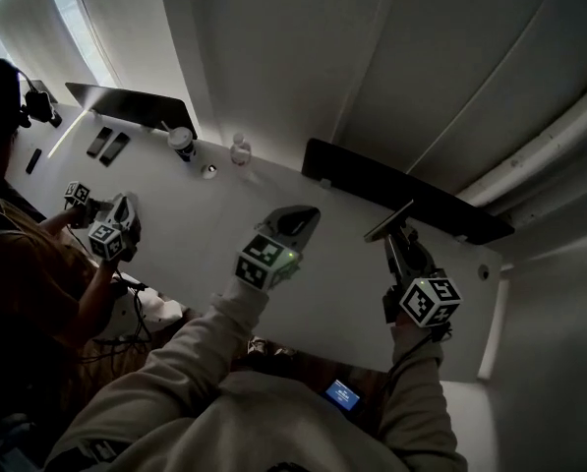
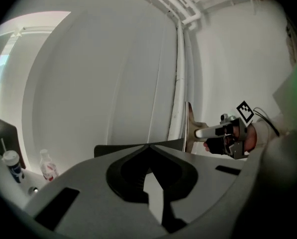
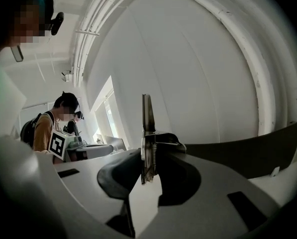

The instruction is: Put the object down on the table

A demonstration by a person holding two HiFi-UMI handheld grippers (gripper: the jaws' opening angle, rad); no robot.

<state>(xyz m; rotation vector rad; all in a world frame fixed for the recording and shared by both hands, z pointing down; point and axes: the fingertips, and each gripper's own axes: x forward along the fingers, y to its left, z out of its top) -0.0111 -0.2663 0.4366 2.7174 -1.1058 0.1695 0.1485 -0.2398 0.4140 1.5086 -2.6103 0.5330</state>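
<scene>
Pale sleeves [image 1: 205, 352] of the person fill the near edge of the head view. Beyond them the right gripper [image 1: 401, 249] has its jaws clamped on a flat metal tool [image 1: 391, 222]. It is held in the air over the right part of the white worktop [image 1: 205, 214], near the dark divider [image 1: 372, 180] along the far side. The left gripper [image 1: 298, 222] hangs to its left, jaws together on nothing.

The tool looks stiff, thin and light, probably slick bare metal with a hard edge. It seems best gripped low, at the thicker handle end, and laid flat rather than dropped.

The right gripper view shows the blade edge-on, upright, with a small coil spring [image 3: 153, 153] at its base. Only the left gripper view shows its broad face and rounded handle [image 2: 210, 131]. Only the head view shows its place over the worktop.
</scene>
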